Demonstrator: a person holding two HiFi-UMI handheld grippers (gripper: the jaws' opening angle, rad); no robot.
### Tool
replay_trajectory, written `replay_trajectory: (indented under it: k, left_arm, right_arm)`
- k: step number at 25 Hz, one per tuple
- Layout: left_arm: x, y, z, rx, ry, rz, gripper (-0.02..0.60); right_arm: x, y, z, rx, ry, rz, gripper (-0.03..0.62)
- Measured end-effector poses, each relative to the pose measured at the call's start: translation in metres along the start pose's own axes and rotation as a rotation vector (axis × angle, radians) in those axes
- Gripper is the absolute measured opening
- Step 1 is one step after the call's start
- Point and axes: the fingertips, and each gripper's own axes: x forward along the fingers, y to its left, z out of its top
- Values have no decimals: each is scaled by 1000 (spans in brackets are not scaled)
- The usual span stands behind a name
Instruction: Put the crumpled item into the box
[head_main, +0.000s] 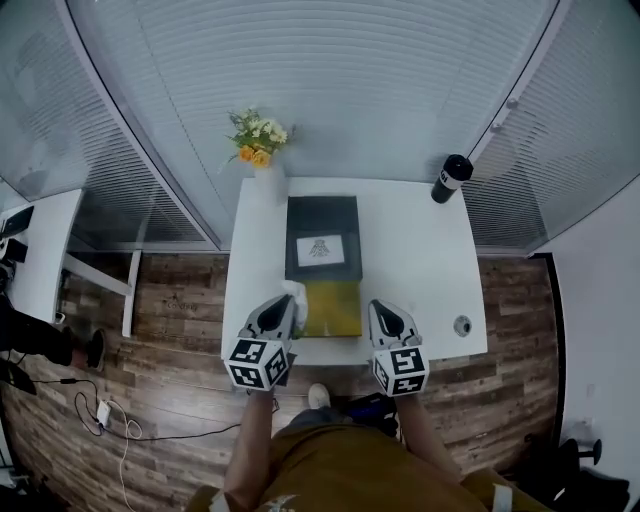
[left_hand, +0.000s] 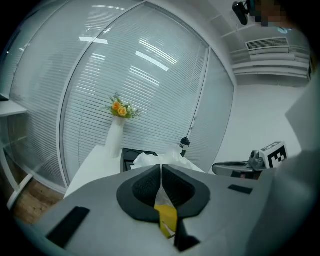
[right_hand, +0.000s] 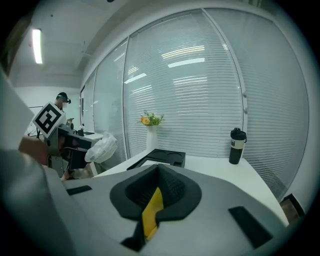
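- Left gripper (head_main: 286, 306): jaws closed on the crumpled item (head_main: 296, 291). In the left gripper view a thin fold of it is pinched between the pads (left_hand: 150, 182), and the rest bunches out past the tips (left_hand: 165, 159).
- Crumpled item: white, thin and bag-like. The right gripper view shows it hanging from the left gripper, clear of the table top (right_hand: 102, 146).
- Position, head view: the item sits over the near left part of the white table (head_main: 420, 270), at the left edge of a yellow-green panel (head_main: 335, 308). It is not in the box.
- Box (head_main: 322, 215): black, open, with a white insert inside. It lies mid-table beyond the yellow-green panel, which adjoins its near edge.
- Right gripper (head_main: 379, 309): jaws pressed together with nothing between them; its own view shows only the bare pads (right_hand: 167, 182). It sits just right of the panel, near the table's front edge.
- Far left corner: white vase with yellow flowers (head_main: 258, 140).
- Far right corner: black tumbler (head_main: 452, 178), upright.
- Small round object (head_main: 461, 325) on the near right part of the table; type unclear.
- Floor (head_main: 170, 300): wood planks.
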Motion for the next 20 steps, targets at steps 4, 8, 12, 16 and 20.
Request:
replay_trajectory:
  k: [4, 8, 12, 16, 20]
  left_arm:
    - [8, 1, 9, 14, -7, -19, 35]
    - [11, -7, 18, 24, -20, -45, 35]
    - [17, -13, 25, 37, -29, -59, 35]
    - [21, -19, 26, 46, -33, -61, 35]
    - [25, -20, 22, 65, -20, -60, 35]
  right_arm:
    - [2, -6, 7, 11, -14, -29, 12]
    - [-7, -12, 20, 7, -37, -55, 12]
    - [-11, -18, 25, 9, -55, -70, 12]
    - [-12, -21, 19, 16, -56, -67, 12]
    - [-10, -24, 9, 26, -45, -60, 12]
